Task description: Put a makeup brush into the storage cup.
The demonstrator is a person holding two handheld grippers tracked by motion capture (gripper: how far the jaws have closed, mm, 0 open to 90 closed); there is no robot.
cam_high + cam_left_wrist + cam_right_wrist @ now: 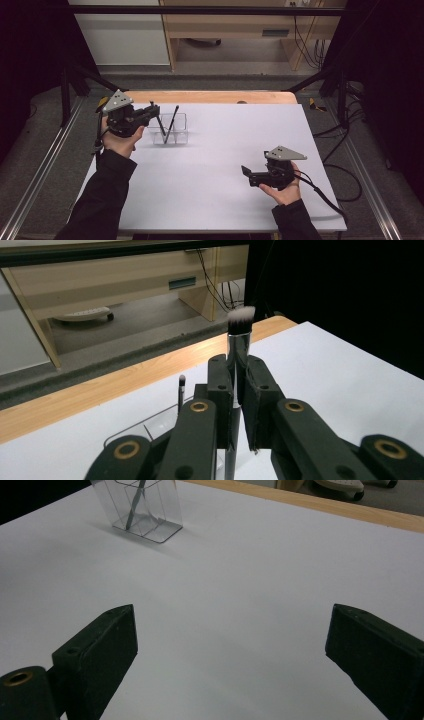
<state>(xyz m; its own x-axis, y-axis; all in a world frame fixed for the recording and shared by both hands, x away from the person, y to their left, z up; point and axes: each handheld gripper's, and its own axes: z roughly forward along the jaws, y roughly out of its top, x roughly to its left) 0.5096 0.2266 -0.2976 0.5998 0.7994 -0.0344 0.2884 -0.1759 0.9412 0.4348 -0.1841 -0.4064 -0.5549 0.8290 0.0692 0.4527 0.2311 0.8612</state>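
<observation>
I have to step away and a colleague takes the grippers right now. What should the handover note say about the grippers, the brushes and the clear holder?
Left gripper: shut on the makeup brush, held upright by its metal ferrule, white-tipped bristles up, over the clear holder at the table's far left.
Right gripper: open, nothing between its jaws, idle over the bare white table near the right.
Holder: upright, with a thin dark brush leaning in it.
Done: one brush is in the holder.
Left: whether the held brush is going in or coming out cannot be told; its lower end is hidden. Check before moving, then likely finish that placement.
</observation>
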